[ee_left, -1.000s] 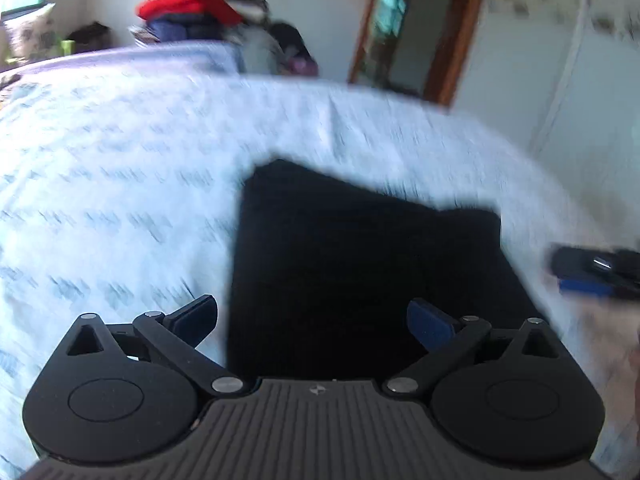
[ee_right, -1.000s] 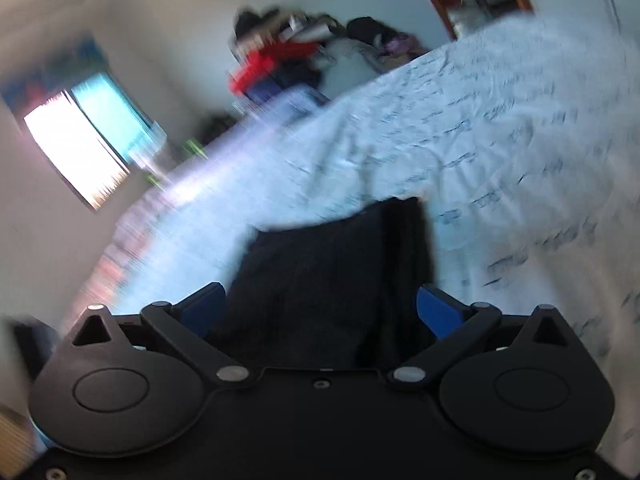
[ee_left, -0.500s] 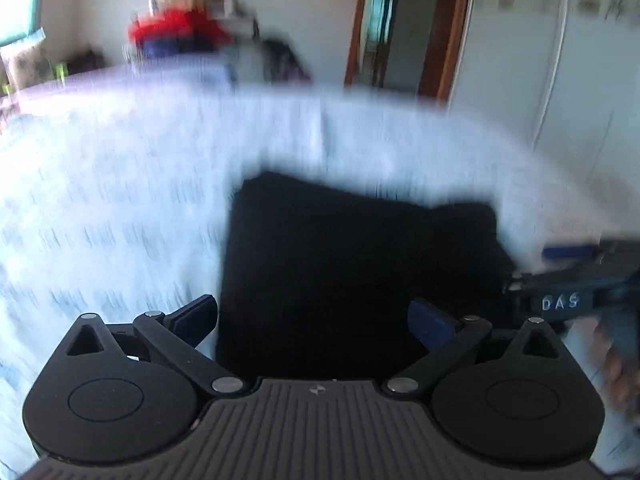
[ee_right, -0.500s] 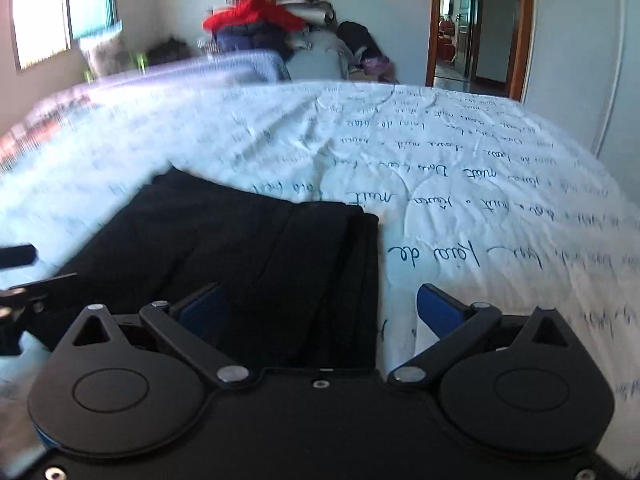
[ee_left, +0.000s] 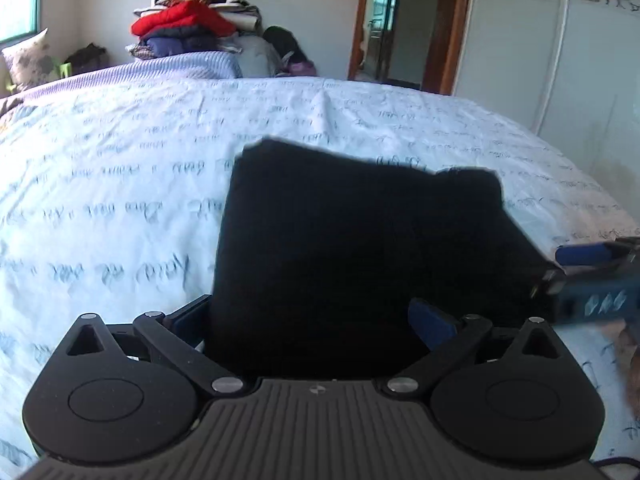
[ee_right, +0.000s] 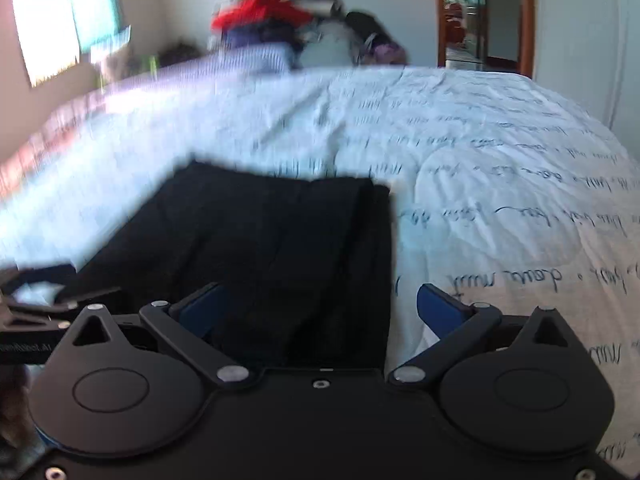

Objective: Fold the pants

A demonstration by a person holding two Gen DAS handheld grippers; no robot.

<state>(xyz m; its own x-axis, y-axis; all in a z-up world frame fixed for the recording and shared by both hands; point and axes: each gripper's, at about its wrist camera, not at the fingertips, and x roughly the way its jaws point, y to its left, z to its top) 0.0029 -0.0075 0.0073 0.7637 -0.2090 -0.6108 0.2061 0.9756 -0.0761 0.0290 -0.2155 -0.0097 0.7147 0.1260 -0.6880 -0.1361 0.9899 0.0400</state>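
The black pants [ee_left: 360, 240] lie folded into a rough rectangle on the white bedspread [ee_left: 120, 168]. My left gripper [ee_left: 310, 318] is open, its blue fingertips straddling the near left edge of the pants. My right gripper [ee_right: 320, 308] is open over the near right edge of the pants [ee_right: 272, 248]. The right gripper also shows at the right edge of the left wrist view [ee_left: 588, 276], and the left gripper shows at the left edge of the right wrist view [ee_right: 36, 300]. Neither holds cloth.
The bedspread [ee_right: 500, 184] has grey script printed on it. A pile of clothes [ee_left: 192, 28] with a red garment stands beyond the bed's far side. A doorway [ee_left: 400, 20] and a white wardrobe [ee_left: 540, 40] are at the right. A window [ee_right: 60, 16] is at the left.
Both grippers have steadied and drawn close to the near edge of the pants. The right gripper has swung level from a tilted view. Both stayed open.
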